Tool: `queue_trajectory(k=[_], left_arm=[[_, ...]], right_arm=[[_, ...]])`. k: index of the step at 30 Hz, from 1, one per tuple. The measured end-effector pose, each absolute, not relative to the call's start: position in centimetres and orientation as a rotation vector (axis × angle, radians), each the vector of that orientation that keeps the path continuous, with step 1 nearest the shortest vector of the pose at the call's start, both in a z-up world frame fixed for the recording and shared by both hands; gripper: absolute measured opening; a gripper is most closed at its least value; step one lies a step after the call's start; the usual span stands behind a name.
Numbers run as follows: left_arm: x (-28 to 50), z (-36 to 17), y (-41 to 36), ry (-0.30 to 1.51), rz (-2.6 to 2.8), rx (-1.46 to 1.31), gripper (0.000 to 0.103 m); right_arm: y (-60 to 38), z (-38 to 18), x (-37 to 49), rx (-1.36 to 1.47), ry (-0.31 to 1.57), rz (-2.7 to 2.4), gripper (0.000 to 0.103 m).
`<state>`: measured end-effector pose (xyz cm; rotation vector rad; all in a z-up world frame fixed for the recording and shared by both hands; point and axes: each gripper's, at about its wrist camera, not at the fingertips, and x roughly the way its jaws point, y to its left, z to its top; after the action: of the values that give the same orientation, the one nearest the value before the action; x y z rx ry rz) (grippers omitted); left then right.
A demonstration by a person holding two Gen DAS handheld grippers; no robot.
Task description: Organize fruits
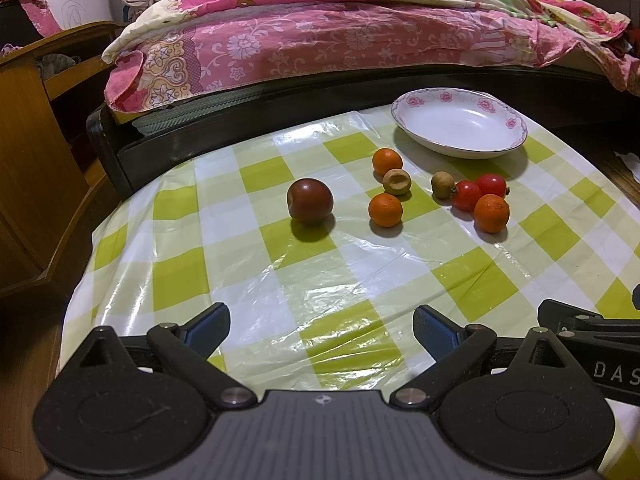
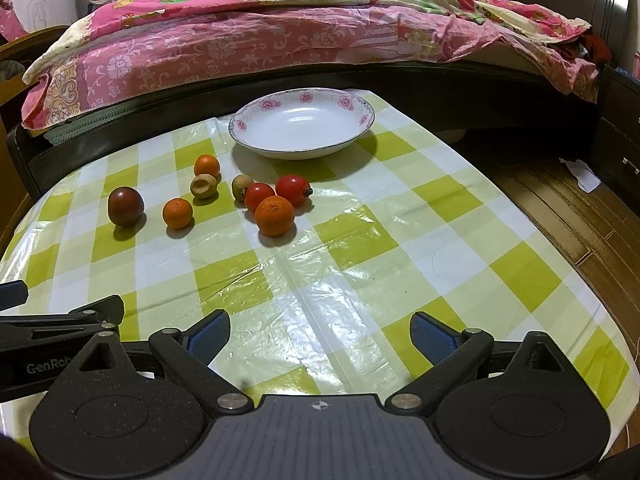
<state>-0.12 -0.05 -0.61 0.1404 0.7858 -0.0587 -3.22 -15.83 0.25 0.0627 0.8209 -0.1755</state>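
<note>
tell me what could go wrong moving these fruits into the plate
1. The fruits are round and the tablecloth is glossy plastic; a nudged one, like the dark fruit nearest the left edge, may roll off.
2. The two red fruits and the large orange sit touching, so gripping one likely knocks the others.
3. The plate is shallow; dropped fruit could roll out.

Tabletop [image 2: 360, 240] under a glossy green-and-white checked cloth [image 2: 420, 196]. At the far edge, a white flower-rimmed dish [image 2: 302, 98]. Nearer, loose on the cloth — a dark red plum [image 2: 125, 206] off to the left, three small oranges [image 2: 274, 215], two brownish fruits [image 2: 204, 186], two red tomatoes [image 2: 294, 189]. Tomatoes, one orange and one brown fruit bunched touching; the rest apart.
</note>
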Motion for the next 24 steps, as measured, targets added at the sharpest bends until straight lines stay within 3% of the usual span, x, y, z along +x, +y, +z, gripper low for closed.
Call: queue_trajectory(k=[24], left_arm=[[0.8,0.7,-1.0,0.753,-0.077,0.172,0.101]], right_arm=[[-16.4,0.9,-2.5,0.105,0.825,-0.137,0.087]])
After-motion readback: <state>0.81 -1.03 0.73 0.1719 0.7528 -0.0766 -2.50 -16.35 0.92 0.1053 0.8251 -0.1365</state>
